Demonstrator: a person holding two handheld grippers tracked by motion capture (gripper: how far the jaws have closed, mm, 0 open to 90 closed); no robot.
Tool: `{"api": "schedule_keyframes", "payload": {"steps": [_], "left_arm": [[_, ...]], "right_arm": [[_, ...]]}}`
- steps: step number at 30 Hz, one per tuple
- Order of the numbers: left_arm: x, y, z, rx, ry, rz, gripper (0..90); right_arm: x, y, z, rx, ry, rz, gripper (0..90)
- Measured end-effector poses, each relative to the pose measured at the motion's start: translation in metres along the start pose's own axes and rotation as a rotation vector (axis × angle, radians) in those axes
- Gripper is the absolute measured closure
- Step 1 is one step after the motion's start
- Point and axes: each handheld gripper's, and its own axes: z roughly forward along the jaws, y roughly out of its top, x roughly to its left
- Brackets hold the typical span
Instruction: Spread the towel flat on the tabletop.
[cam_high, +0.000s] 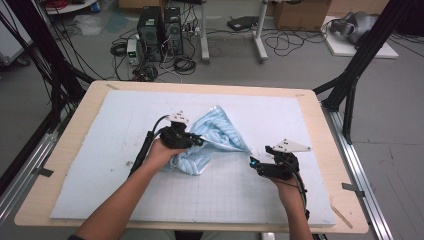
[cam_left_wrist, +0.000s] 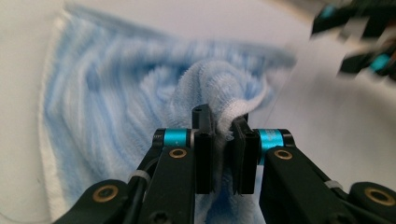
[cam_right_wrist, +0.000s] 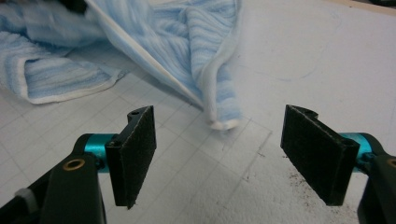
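Gripping a bunched fold, the left gripper (cam_high: 192, 140) lifts the blue towel (cam_high: 220, 132) off the gridded mat (cam_high: 125, 120) at table centre, seemingly to spread it, in the high view. In the left gripper view, its jaws pinch the white-hemmed towel (cam_left_wrist: 215, 88). In the right gripper view, the right gripper (cam_right_wrist: 219, 154) gapes wide, released, before the towel's corner (cam_right_wrist: 224, 122). No legible writing.

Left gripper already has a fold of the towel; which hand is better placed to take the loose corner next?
Right. The right gripper has open jaws facing the towel corner lying just ahead, while the left gripper is clamped on a fold.
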Motion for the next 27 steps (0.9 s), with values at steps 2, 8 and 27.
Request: {"api": "schedule_keyframes", "payload": {"steps": [2, 8, 27], "left_arm": [[0.004, 0.004, -0.011, -0.066, 0.015, -0.044, 81.3], [0.032, 0.007, -0.046, -0.175, 0.184, -0.158, 81.5], [0.085, -0.045, -0.103, -0.183, 0.448, -0.343, 81.2]], "right_arm": [[0.001, 0.0, 0.002, 0.002, 0.005, 0.005, 26.1], [0.006, 0.003, 0.008, 0.003, 0.02, -0.001, 26.1], [0.027, 0.01, 0.032, 0.02, 0.089, -0.036, 27.9]]}}
